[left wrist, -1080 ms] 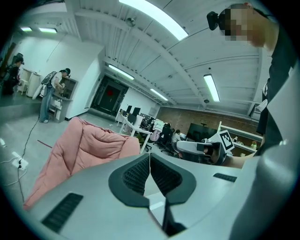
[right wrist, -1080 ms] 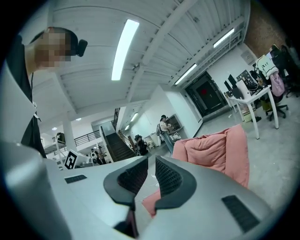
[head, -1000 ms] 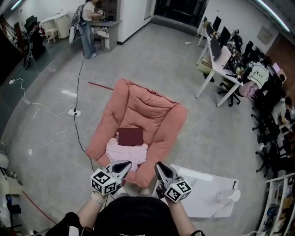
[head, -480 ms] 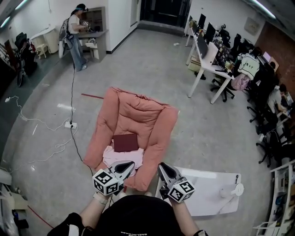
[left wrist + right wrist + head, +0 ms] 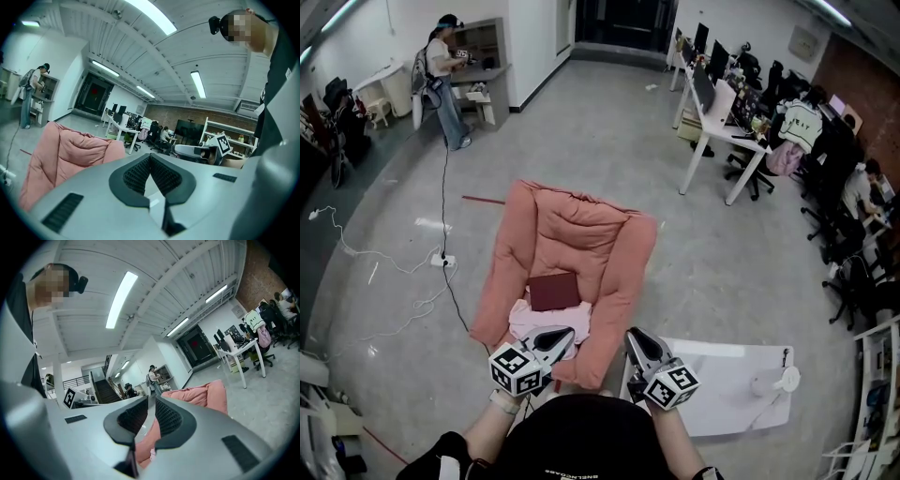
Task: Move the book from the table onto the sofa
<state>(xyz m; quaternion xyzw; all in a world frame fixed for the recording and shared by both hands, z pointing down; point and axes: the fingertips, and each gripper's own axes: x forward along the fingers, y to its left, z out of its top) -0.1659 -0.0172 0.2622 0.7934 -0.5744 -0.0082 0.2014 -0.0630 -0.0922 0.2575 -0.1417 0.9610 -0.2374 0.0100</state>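
- Sofa [image 5: 572,246]: salmon pink, plain.
- Book [image 5: 554,291]: dark maroon, unpatterned cover.
- Cloth [image 5: 546,321] under the book: pale pink.
- Tabletop [image 5: 727,398]: white.
- Floor [image 5: 609,141]: mottled grey.
- Cable [image 5: 446,206] across the floor: black.
- Strip [image 5: 483,199] on the floor: red.
- Left tool [image 5: 150,157]: light grey shell; black ribbed pads [image 5: 137,174].
- Right tool [image 5: 150,399]: same light grey, with black ribbed pads [image 5: 169,417].
- Left marker cube [image 5: 513,369] and right marker cube [image 5: 672,386]: white faces with black square patterns.
- Person's top [image 5: 581,441]: black.
- Far wall [image 5: 862,89]: red-brown brick.
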